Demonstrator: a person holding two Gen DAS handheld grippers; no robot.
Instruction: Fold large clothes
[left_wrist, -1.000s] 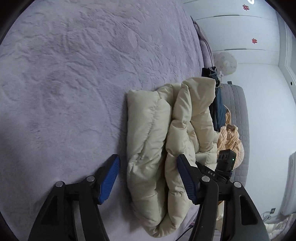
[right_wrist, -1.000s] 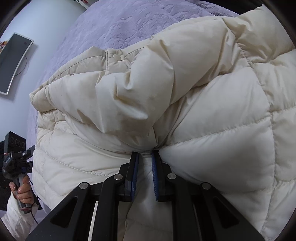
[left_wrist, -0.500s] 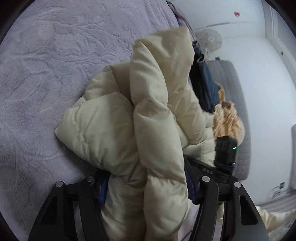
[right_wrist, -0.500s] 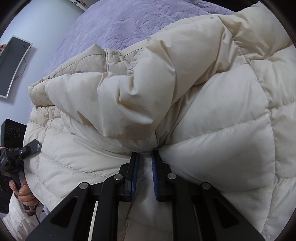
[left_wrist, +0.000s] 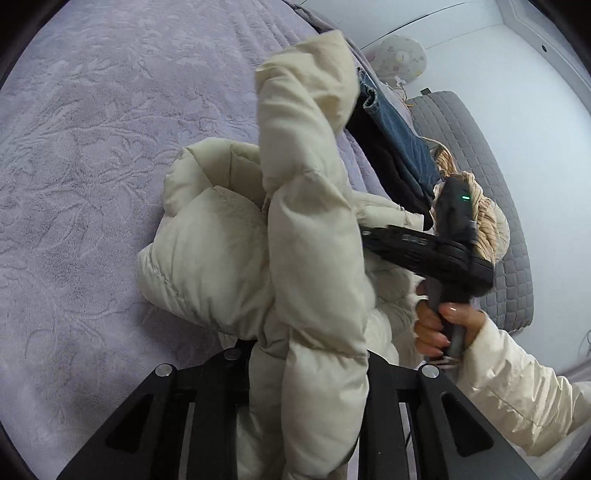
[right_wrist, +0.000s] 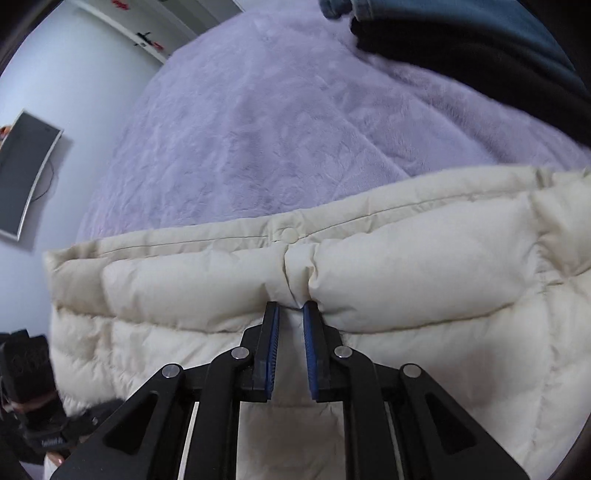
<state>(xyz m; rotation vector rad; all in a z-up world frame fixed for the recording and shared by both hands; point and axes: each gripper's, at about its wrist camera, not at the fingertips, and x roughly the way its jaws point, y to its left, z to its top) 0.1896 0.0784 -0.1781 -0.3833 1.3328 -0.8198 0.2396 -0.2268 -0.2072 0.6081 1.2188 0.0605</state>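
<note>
The left hand-held gripper (left_wrist: 306, 354) is clenched on a thick bundle of the cream puffer jacket (left_wrist: 229, 258); its jaws have just been closing, and the padded cloth fills the space between them so fully that the pads are hidden. From that grip one quilted fold stands up and leans toward the far edge of the bed (left_wrist: 92, 147), while a rounder bulge sags to the left over the lilac bedspread. The jacket looks lifted off the bed here, though the fisheye view makes that hard to be sure of.

Further right in the left wrist view, the right hand-held gripper (left_wrist: 373, 236) reaches into the jacket from the side, its tips buried in the cloth. A hand (left_wrist: 439, 325) in a cream sleeve (left_wrist: 517, 387) holds its grip. Behind it, jeans (left_wrist: 399, 140) and a dark garment (left_wrist: 388, 173) lie along the bed's right edge, and beyond them sit a tan knitted heap (left_wrist: 487, 221) and a grey quilted pad (left_wrist: 480, 147).

In the right wrist view, the right hand-held gripper (right_wrist: 290, 310) is clamped on a narrow pinch of the jacket (right_wrist: 406, 266) just below its hem, beside a snap button (right_wrist: 288, 233). The hem runs straight across, with the bedspread (right_wrist: 277, 129) beyond it. At the lower left edge the left hand-held gripper (right_wrist: 33, 369) shows dimly. A dark screen (right_wrist: 26, 177) hangs on the wall at the left.
</note>
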